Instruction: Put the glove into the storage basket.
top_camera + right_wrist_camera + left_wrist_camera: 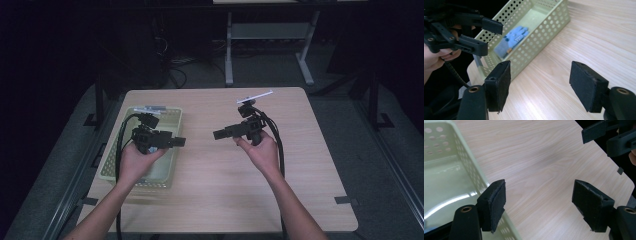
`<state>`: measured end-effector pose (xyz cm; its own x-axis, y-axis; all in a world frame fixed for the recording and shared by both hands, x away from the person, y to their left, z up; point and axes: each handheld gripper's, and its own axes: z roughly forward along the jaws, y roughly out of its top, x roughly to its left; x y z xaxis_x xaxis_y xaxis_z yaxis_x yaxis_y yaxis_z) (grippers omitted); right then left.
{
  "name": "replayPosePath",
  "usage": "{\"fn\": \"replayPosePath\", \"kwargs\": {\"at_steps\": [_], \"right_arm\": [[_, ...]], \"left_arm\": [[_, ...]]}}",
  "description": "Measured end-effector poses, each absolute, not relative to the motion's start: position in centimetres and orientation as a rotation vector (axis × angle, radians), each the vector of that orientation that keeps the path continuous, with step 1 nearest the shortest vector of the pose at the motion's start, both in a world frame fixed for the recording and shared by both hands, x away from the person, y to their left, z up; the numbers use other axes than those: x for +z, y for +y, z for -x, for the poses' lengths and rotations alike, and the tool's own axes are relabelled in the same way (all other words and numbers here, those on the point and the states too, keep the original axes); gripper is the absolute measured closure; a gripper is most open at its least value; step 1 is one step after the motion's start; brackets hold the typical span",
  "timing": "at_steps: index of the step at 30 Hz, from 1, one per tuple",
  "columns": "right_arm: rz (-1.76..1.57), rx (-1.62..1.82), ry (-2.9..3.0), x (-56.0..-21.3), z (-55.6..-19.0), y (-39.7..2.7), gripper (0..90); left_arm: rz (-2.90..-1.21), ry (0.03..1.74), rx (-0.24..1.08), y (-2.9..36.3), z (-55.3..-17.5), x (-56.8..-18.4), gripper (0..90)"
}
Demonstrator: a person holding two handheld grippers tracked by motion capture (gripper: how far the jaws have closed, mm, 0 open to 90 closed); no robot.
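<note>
A pale green perforated basket [113, 165] stands on the left part of the wooden table [215, 185]. In the right gripper view a blue cloth-like item [515, 37] lies inside the basket [544, 27]. My left gripper [180, 142] hovers over the basket's right rim, pointing right, open and empty. My right gripper [217, 134] is held above the table's middle, pointing left at it, open and empty. The two face each other a short gap apart. The left gripper view looks past its own jaws [539, 205] at bare wood and the basket wall [466, 162].
Beyond the table's far edge stands a white metal desk frame [270, 30] on a dark floor, with cables beside it. Small black tape marks [345, 200] sit at the table's near corners. Bare wood spreads across the table's right half and front.
</note>
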<state>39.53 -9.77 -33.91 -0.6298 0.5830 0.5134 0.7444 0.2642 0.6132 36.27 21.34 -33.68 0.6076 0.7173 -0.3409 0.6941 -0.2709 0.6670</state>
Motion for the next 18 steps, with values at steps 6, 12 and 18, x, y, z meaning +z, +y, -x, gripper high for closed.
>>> {"fn": "replayPosePath", "kwargs": {"at_steps": [6, 12, 18], "right_arm": [[1.299, -1.294, -2.331, -34.0, -39.2, -11.3, 32.3], [1.324, -1.291, -2.324, -34.4, -39.1, -12.7, 32.3], [1.343, -1.285, -2.328, -34.6, -38.9, -13.8, 31.8]], "left_arm": [[-2.036, 1.107, 0.092, 20.2, -36.1, -33.8, 26.4], [-2.046, 1.086, 0.066, 19.2, -36.2, -33.9, 25.1], [-2.038, 1.078, 0.046, 18.4, -36.1, -33.9, 24.9]]}}
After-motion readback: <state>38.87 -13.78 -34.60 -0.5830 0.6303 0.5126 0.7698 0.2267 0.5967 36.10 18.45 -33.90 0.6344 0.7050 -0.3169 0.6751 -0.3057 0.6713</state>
